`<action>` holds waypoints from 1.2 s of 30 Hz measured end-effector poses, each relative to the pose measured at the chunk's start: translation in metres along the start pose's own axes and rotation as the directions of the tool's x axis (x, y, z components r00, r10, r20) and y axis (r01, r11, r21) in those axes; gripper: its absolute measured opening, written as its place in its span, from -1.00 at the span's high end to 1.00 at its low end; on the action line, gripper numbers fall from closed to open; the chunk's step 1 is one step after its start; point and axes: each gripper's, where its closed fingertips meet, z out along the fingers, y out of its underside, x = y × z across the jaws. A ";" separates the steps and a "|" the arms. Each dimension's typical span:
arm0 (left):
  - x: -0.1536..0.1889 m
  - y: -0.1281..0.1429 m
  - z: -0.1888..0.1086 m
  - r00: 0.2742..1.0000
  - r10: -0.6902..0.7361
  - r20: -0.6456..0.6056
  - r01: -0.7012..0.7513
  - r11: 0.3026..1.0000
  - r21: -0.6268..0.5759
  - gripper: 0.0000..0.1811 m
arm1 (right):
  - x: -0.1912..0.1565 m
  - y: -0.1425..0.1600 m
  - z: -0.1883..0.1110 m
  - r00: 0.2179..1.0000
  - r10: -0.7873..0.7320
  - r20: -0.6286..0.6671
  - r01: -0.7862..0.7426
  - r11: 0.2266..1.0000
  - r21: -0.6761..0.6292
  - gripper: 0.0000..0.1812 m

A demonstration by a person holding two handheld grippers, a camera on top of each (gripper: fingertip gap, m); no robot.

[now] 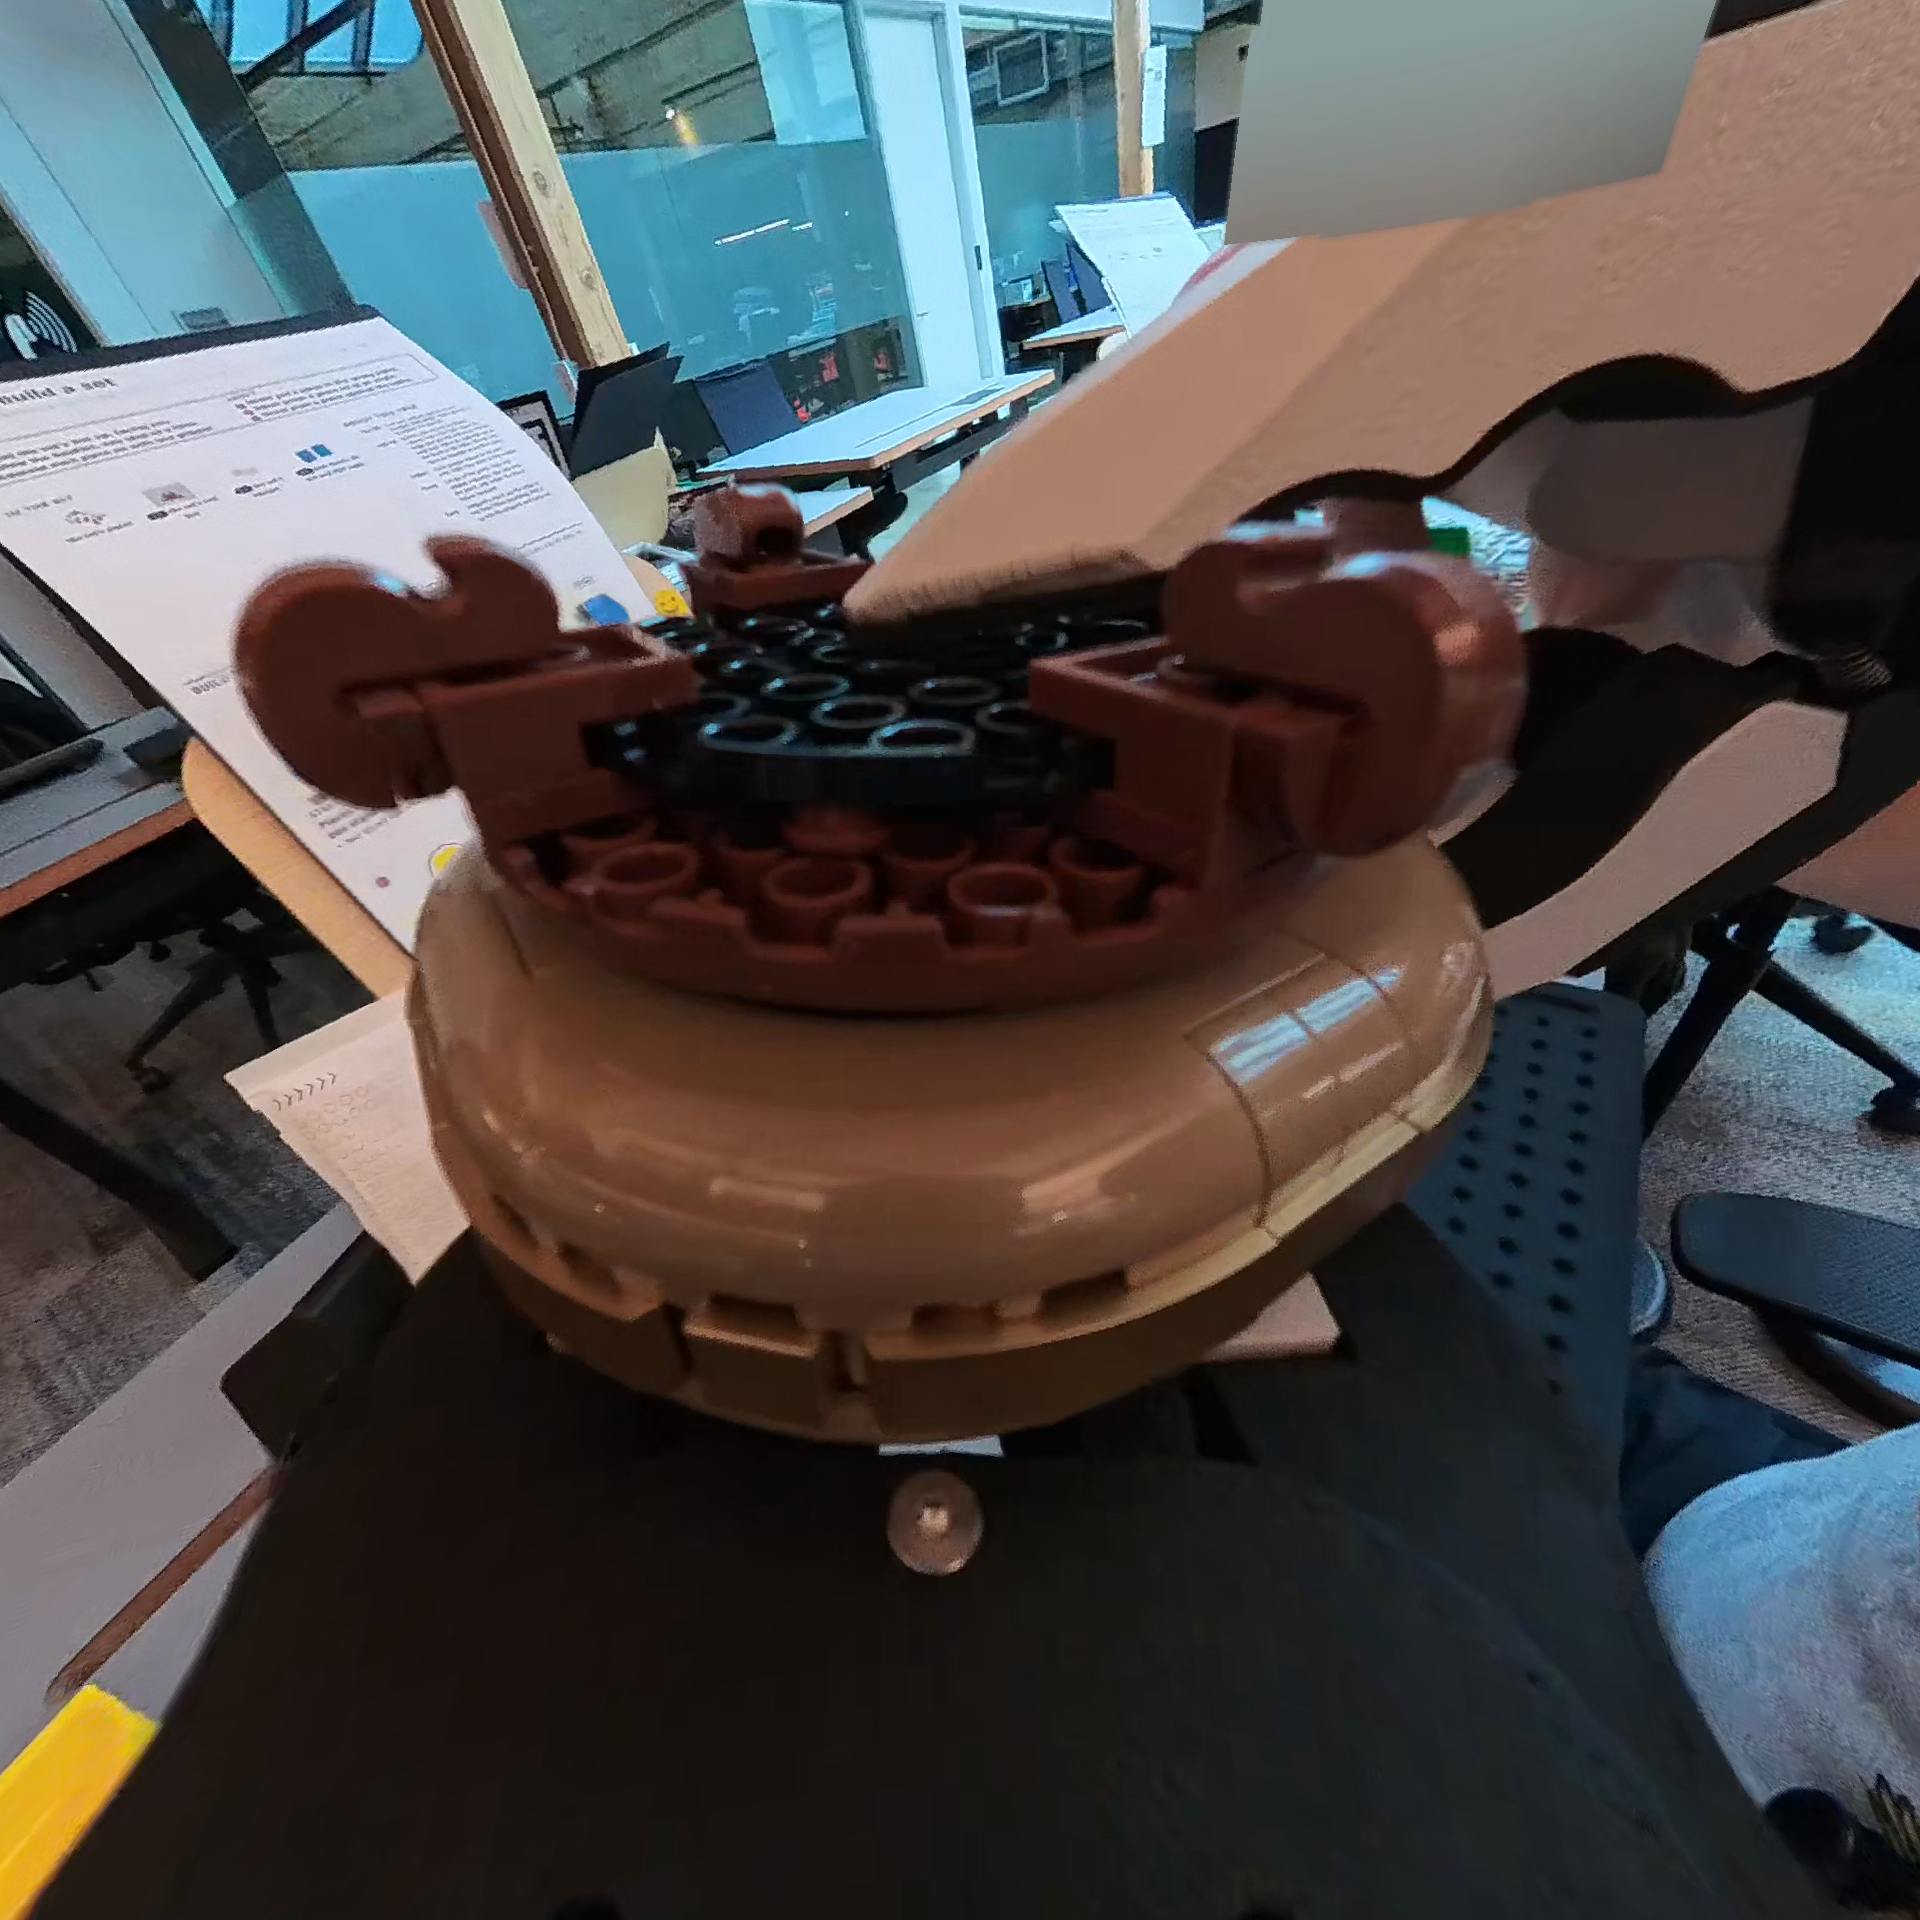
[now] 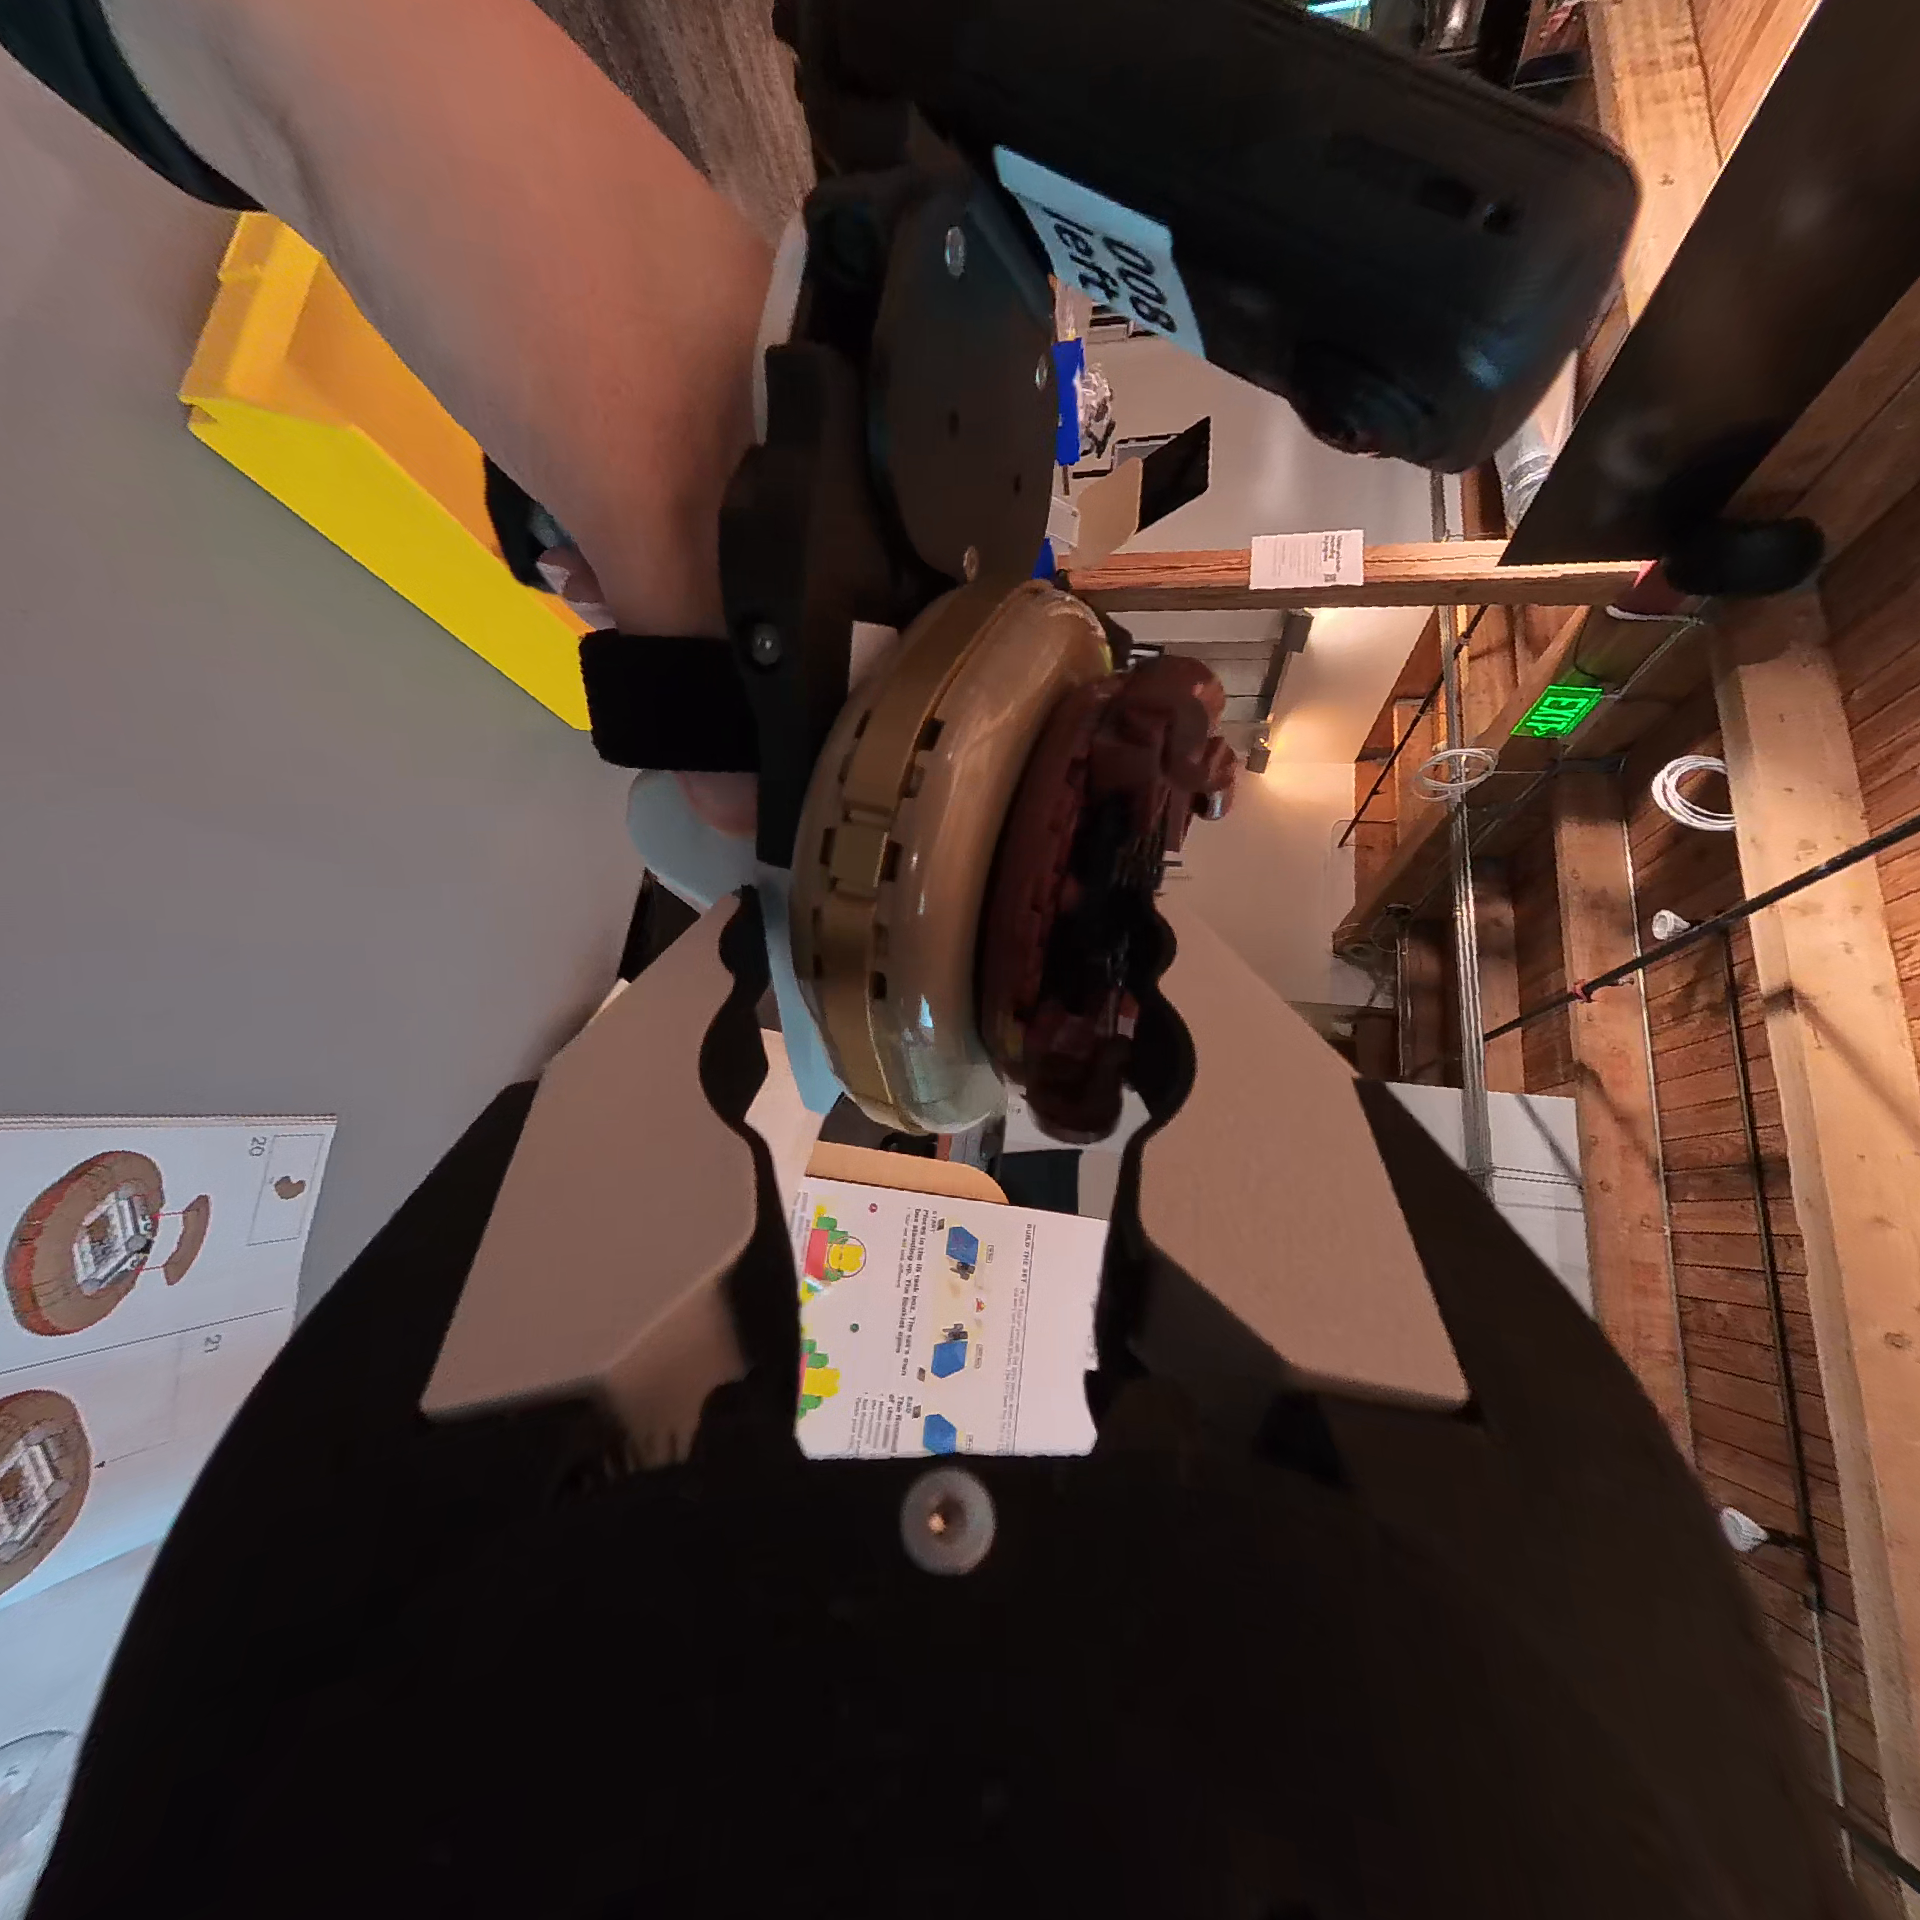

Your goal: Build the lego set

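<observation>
- The round lego model (image 1: 935, 1091) is up in the air, off the table; it has a tan ring at the bottom, a brown plate on that, and a black plate (image 1: 862, 717) on top with brown clips around it.
- Our left gripper (image 2: 831, 862) holds the model by its tan ring; we see the ring pressed against its fingers, so it looks pinched tight on it.
- Our right gripper (image 2: 951, 997) is spread wide; one finger (image 1: 1195, 436) lies across the black plate and the other sits on the tan side, so the model is between them, not squeezed.
- We think we are in the middle of the build, pressing parts down on top; next we should push gently and straight, or the brown clips may pop off.
- The open instruction book (image 2: 145, 1309) lies on the grey table (image 2: 260, 831); a yellow tray (image 2: 343, 436) sits near it.
</observation>
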 end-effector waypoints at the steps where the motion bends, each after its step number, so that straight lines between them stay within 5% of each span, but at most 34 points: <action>1: 0.000 0.001 -0.001 1.000 0.009 0.007 -0.009 1.000 -0.003 -0.89 | -0.001 -0.001 -0.001 1.000 0.004 0.008 -0.004 1.000 0.000 0.24; 9: 0.004 0.000 -0.004 0.999 0.021 0.049 -0.024 0.999 0.047 -0.97 | -0.005 -0.008 -0.006 0.997 -0.068 -0.018 0.068 0.997 -0.025 0.26; 17: 0.009 0.003 -0.003 0.998 0.012 0.063 -0.017 0.997 0.080 -0.83 | -0.014 -0.017 -0.019 1.000 -0.013 -0.009 0.013 0.999 0.034 0.30; 25: 0.006 -0.003 -0.013 0.996 0.007 0.087 -0.020 0.989 0.149 0.71 | -0.013 -0.033 -0.031 0.997 -0.019 -0.068 0.028 0.992 0.126 0.36; 36: 0.017 -0.024 -0.043 0.910 0.373 0.181 -0.411 0.870 0.274 0.27 | -0.013 -0.050 -0.057 0.994 0.072 -0.079 -0.040 0.937 0.347 0.36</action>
